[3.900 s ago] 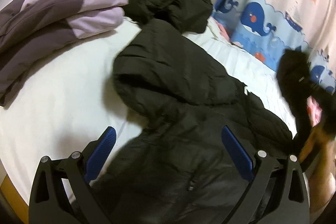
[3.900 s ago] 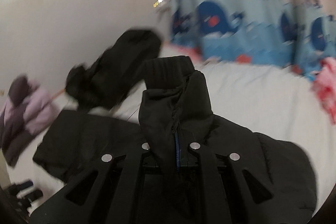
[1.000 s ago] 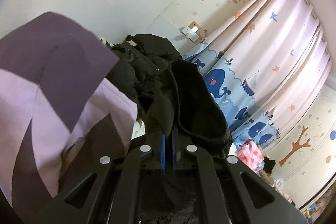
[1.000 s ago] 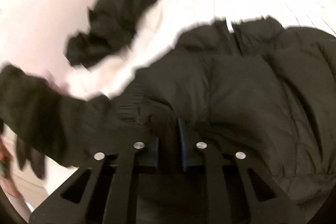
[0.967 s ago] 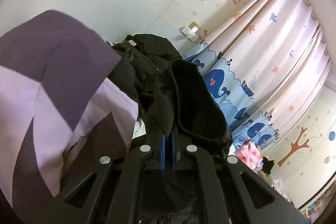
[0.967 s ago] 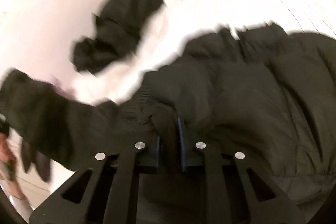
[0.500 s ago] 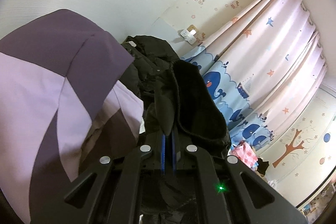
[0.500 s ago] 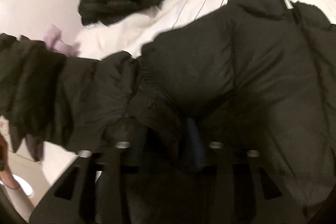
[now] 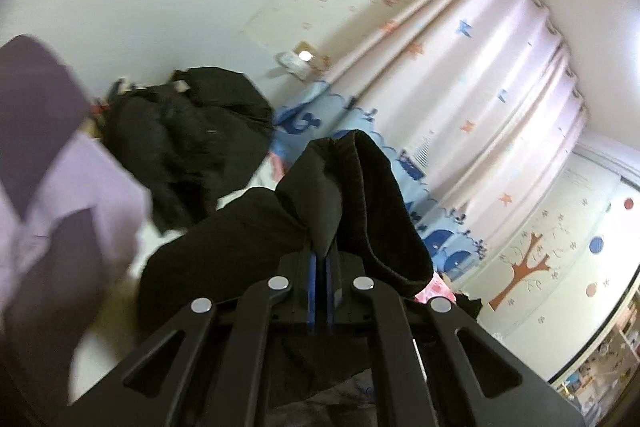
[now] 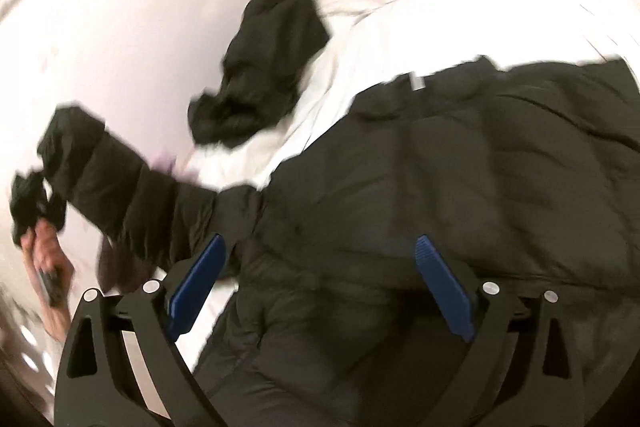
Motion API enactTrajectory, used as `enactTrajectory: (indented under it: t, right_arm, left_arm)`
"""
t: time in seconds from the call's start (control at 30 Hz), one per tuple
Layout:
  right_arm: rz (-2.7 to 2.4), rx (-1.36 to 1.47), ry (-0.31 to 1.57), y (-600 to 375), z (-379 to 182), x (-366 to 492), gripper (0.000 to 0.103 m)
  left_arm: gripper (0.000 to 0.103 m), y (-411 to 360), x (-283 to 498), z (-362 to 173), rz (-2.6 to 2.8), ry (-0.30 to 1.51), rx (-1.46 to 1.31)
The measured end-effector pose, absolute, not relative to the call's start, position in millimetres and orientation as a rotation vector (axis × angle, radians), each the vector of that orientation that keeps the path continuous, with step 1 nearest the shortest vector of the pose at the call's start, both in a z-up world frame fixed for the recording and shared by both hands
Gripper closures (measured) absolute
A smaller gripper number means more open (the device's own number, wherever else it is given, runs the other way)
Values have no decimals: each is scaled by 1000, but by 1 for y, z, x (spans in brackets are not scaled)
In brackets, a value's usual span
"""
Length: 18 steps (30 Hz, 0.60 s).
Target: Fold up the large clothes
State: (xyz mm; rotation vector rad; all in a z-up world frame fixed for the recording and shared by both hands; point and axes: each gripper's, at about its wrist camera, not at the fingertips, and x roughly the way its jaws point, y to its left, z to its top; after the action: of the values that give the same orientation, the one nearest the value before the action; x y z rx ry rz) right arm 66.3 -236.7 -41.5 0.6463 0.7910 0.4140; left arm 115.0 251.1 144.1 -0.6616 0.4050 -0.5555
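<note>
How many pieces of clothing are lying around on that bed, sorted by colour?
Black: 2, the black puffer jacket being folded, its sleeve cuff clamped in the left gripper, and a crumpled black garment on the bed.
Purple and lilac: 1, a purple jacket.
Total: 3.
The right gripper holds nothing.

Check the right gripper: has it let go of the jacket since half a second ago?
Yes. The right gripper now has its jaws spread wide above the black jacket on the white bed; earlier they were shut on its fabric.
</note>
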Motion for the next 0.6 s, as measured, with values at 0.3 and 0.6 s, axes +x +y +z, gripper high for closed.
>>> enactTrajectory:
  t: [0.3, 0.6]
  right_arm:
    - [374, 882, 635, -342, -66, 34, 10]
    - [532, 1178, 485, -414, -68, 29, 7]
  left_arm:
    - [100, 93, 130, 190, -763, 415, -538]
    - [100, -75, 147, 147, -1000, 538, -499]
